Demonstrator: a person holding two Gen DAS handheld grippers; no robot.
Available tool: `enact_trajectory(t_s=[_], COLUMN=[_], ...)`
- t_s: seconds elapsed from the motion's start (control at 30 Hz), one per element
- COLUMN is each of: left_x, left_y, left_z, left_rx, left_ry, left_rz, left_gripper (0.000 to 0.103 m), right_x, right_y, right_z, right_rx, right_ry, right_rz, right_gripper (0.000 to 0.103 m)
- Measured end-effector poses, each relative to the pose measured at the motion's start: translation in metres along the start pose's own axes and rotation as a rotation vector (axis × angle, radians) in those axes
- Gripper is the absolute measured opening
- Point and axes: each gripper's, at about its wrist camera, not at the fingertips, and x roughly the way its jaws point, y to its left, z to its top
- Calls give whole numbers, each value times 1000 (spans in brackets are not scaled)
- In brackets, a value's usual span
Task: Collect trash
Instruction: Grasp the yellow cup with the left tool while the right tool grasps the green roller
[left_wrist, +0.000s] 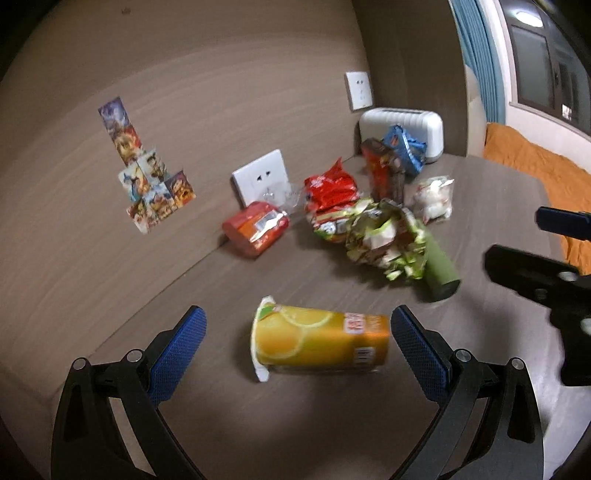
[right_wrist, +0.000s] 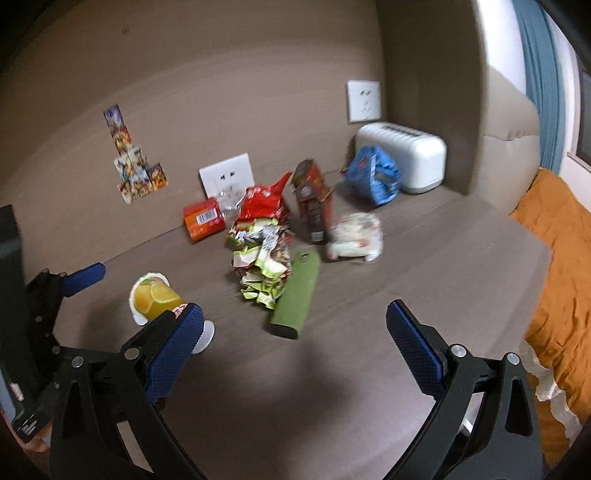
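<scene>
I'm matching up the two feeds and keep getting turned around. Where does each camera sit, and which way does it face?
Left wrist: on the left gripper, facing the wall, the lying yellow cup between its open fingers; right gripper at right edge.
Right wrist: on the right gripper, facing the wrapper pile; open fingers; left gripper at left.
Shared: cup, pile, green tube, white box.
</scene>
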Motion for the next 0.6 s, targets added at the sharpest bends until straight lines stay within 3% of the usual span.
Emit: enact_trajectory(t_s=[0.27,0.6], left_x=[28,44], left_y=[-1,2], left_z=[-2,5], left_rx=[41,-37], left_ry=[52,95], left_rz=[-115,-189], left_gripper=[99,99], right_x=[57,90], right_y=[7,-18], right_z=[0,4], right_rx=[8,144], right_ry=[115,201], right_rz=[4,69], right_gripper=[98,98])
